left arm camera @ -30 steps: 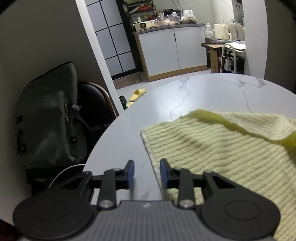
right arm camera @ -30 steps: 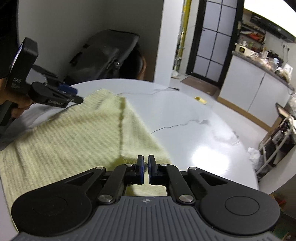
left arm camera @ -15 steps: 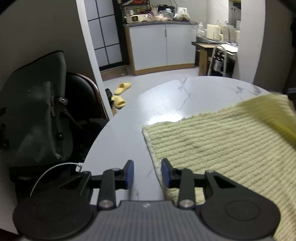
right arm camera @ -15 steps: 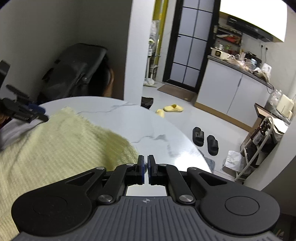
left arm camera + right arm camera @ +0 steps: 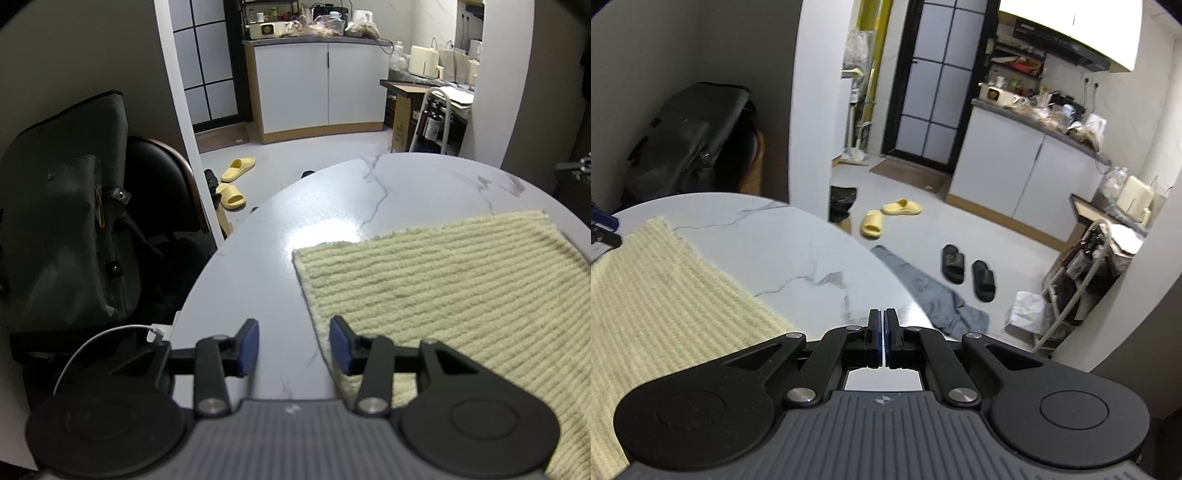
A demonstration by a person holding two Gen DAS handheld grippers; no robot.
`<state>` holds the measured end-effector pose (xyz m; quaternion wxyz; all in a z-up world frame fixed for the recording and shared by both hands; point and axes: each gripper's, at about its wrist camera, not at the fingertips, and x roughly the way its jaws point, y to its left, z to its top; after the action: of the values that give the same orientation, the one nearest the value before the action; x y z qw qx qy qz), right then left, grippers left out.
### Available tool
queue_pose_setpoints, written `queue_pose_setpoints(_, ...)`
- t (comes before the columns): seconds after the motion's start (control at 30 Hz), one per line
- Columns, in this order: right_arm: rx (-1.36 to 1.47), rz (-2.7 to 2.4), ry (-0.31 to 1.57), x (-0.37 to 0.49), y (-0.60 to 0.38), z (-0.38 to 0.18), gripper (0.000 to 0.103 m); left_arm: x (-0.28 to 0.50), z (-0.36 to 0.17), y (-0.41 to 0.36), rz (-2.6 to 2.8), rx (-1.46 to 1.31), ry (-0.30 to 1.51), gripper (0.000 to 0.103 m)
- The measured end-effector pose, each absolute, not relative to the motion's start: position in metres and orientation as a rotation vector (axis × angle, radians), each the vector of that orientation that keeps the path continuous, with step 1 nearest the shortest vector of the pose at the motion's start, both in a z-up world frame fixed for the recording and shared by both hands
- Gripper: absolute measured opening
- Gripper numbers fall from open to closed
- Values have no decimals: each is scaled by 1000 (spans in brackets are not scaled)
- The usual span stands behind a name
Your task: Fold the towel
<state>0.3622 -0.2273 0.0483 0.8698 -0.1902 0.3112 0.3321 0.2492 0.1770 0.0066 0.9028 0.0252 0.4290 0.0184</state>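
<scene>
- Table (image 5: 258, 280) first: a round white marble top, its near part hidden under both gripper bodies, its far rim curving clear against the floor in both views.
- Towel (image 5: 461, 288), pale yellow and ribbed, lies flat on the table; in the left view its right and lower parts run out of frame, and in the right view its near part slips behind the gripper body.
- Whether it is one layer or doubled cannot be made out from here.
- Left gripper (image 5: 293, 345): jaws apart and just been opening, nothing between them but bare marble; the towel's left edge runs just inside the right finger, which sits over the cloth.
- Right gripper (image 5: 882, 339): fingers together, nothing pinched; it hangs over bare table near the rim, the towel's edge well off to its left.
- Room to move: open marble beyond the towel's far edge, and a bare strip along its left side in the left view.
- Off the table, a dark bag (image 5: 62, 221) on a chair (image 5: 162, 184) close to the left rim.
- Yellow slippers (image 5: 886, 216) on the floor, small and slightly blurred.
</scene>
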Motion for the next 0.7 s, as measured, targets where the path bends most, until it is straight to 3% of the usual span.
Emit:
queue_pose_setpoints(0.1,-425,749,677,352,-223,42,8,252,7,179,39,49,886,48)
queue_pose_setpoints(0.17,-436,756,688,347,-221,38,23,255,7,179,43,55,884,48)
queue_pose_setpoints(0.2,-440,755,693,344,-221,36,38,256,7,179,46,59,882,48)
queue_pose_setpoints(0.23,-436,752,697,344,-222,35,46,257,7,178,50,66,880,48)
queue_pose_setpoints(0.33,-415,746,712,345,-224,34,50,257,9,176,51,81,879,47)
queue_pose_setpoints(0.7,-431,814,715,321,-214,28,50,218,23,179,16,99,879,47)
